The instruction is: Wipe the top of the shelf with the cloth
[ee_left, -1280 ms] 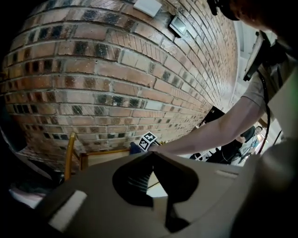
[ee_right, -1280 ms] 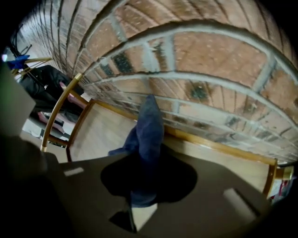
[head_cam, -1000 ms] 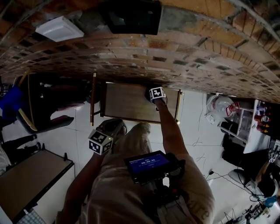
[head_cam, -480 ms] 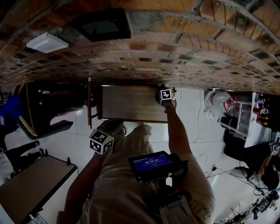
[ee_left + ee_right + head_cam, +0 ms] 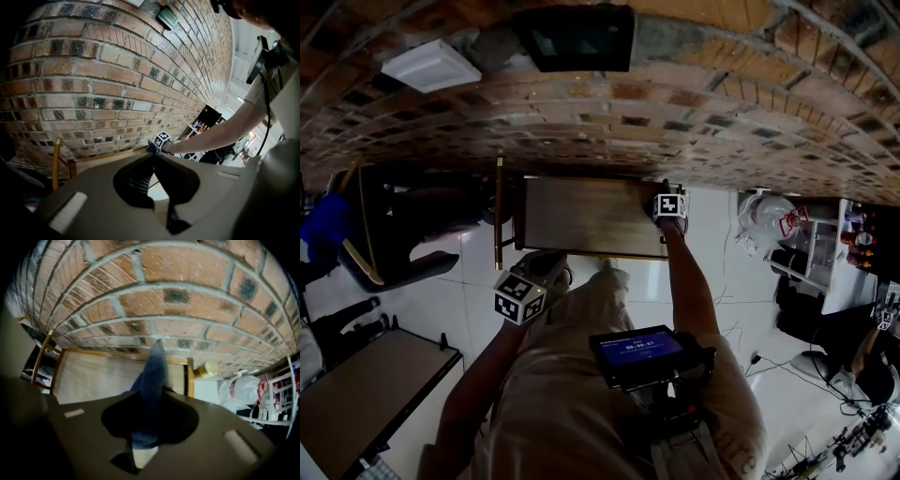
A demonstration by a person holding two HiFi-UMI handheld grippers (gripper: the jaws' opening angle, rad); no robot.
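Observation:
The shelf's pale wooden top (image 5: 581, 217) with its gold rail stands against the brick wall. My right gripper (image 5: 667, 195) rests at the top's right end, shut on a blue cloth (image 5: 153, 376) that sticks out past the jaws over the wood (image 5: 93, 376). From the left gripper view, the cloth (image 5: 151, 148) shows as a blue bit beside the right marker cube (image 5: 162, 139). My left gripper (image 5: 542, 270) hangs in front of the shelf, lower and to the left, over the floor. Its jaws (image 5: 153, 157) meet at the tips with nothing between them.
The brick wall (image 5: 609, 122) runs right behind the shelf. A dark chair (image 5: 403, 234) stands to the left and a low table (image 5: 366, 384) at lower left. A white bag (image 5: 769, 230) and a rack of bottles (image 5: 853, 248) sit to the right. A screen device (image 5: 637, 352) hangs on the person's chest.
My right gripper has slid to the right along the shelf top with the cloth, from right of the middle to the right end. The left gripper has hardly moved.

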